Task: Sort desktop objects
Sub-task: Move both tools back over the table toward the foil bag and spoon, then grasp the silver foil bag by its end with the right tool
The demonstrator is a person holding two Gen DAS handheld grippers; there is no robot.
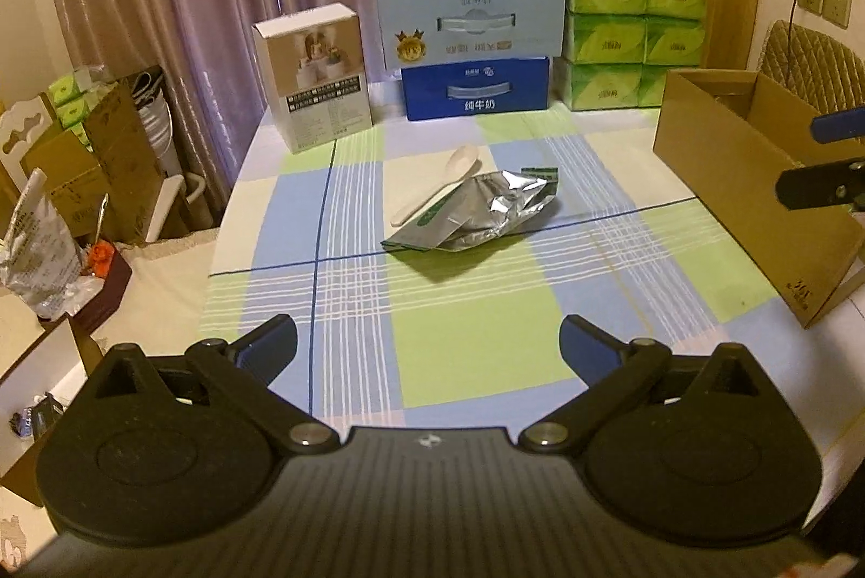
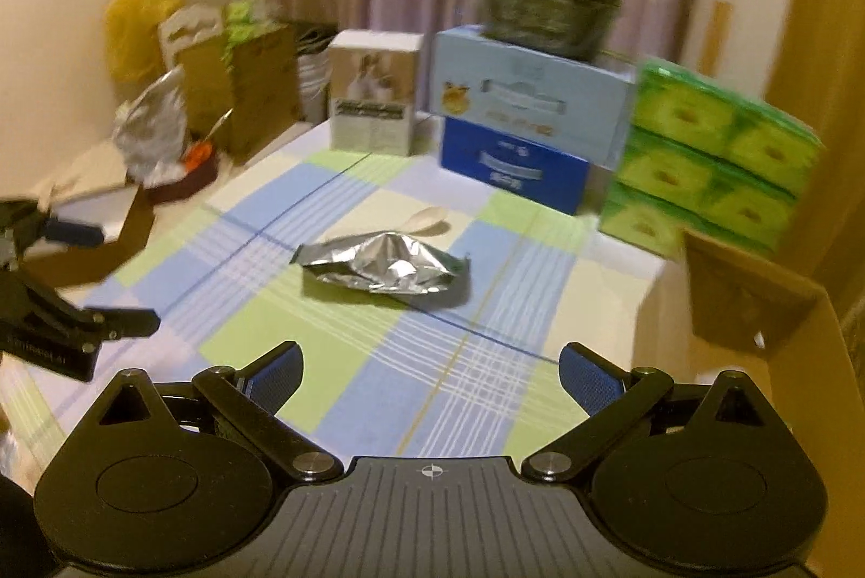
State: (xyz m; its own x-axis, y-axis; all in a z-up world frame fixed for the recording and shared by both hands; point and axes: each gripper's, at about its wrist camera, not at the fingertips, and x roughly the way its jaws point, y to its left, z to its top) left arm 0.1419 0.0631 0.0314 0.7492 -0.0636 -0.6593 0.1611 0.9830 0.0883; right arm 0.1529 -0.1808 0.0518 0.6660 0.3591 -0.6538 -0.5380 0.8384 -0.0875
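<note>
A crumpled silver foil bag [image 1: 478, 213] lies mid-table on the checked cloth, with a white plastic spoon [image 1: 440, 188] just behind it, partly under its edge. My left gripper [image 1: 427, 351] hovers open over the near cloth, short of the bag, nothing between its fingers. In the right wrist view the foil bag [image 2: 386, 270] lies ahead with the spoon [image 2: 427, 218] beyond it. My right gripper [image 2: 430, 375] is open and empty too. The left gripper's fingers [image 2: 116, 324] show at the left edge; the right gripper's fingers [image 1: 822, 186] show at the right edge.
An open cardboard box [image 1: 757, 178] stands at the table's right, also near in the right wrist view [image 2: 757, 307]. At the back stand a white carton [image 1: 316, 78], stacked blue milk boxes [image 1: 476, 59] with a dark container on top, and green tissue packs [image 1: 632, 32]. Clutter fills the left floor.
</note>
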